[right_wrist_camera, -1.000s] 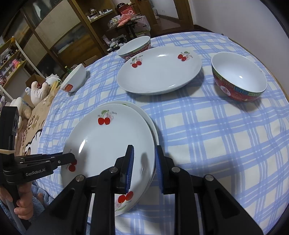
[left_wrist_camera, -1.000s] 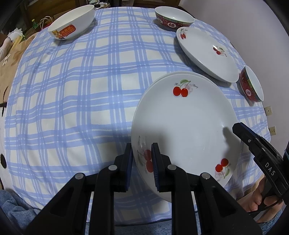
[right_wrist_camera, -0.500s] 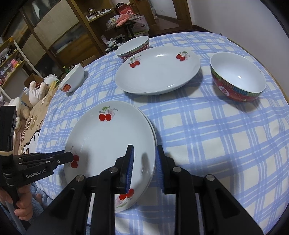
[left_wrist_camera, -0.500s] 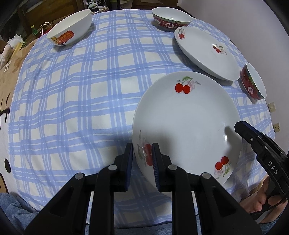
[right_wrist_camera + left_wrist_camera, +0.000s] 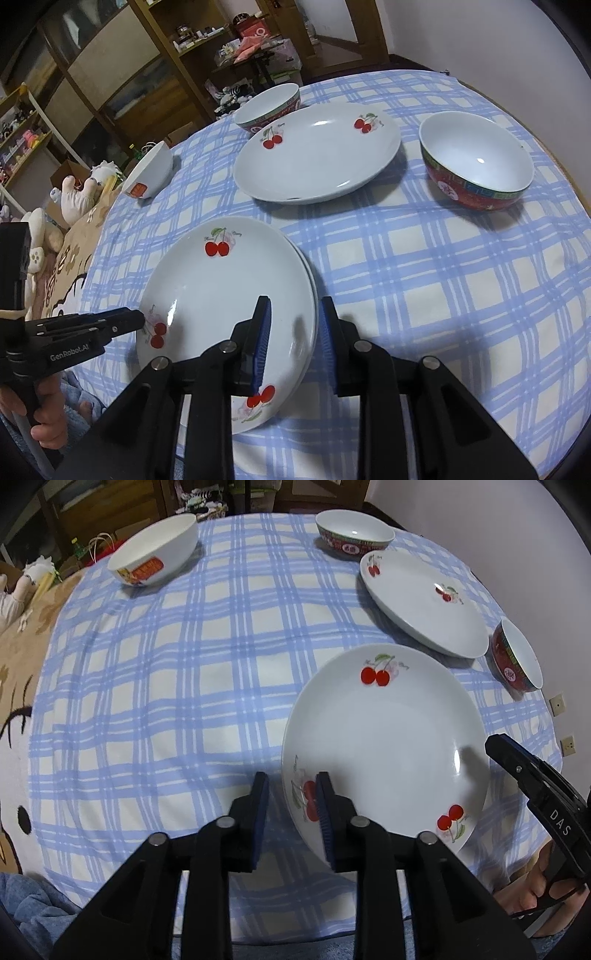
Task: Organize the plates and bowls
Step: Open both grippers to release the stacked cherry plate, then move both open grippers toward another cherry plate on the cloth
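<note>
The left gripper (image 5: 290, 810) straddles the near-left rim of the top cherry plate (image 5: 388, 738). Its jaws have just been opening, and the pads now stand off the rim, so the plate is released. The right gripper (image 5: 295, 332) straddles the near-right rim of the same plate; its jaws have also just been opening, and they too are slack around the edge, pressing on nothing. That plate sits nested on a second cherry plate (image 5: 309, 273), of which only a thin crescent shows along the right side. The pair rests near the front edge of the blue checked tablecloth (image 5: 177, 686).

Beyond the stack lies a third cherry plate (image 5: 317, 151), apart from the others and alone on the cloth. To its right stands a red patterned bowl (image 5: 476, 162), upright. Touching or just behind the far rim of that plate is another red bowl (image 5: 267, 107). Well off to the far left stands a white bowl (image 5: 155, 550) with an orange label. Shelving (image 5: 110, 74) and soft toys (image 5: 79, 188) fill the room behind.
</note>
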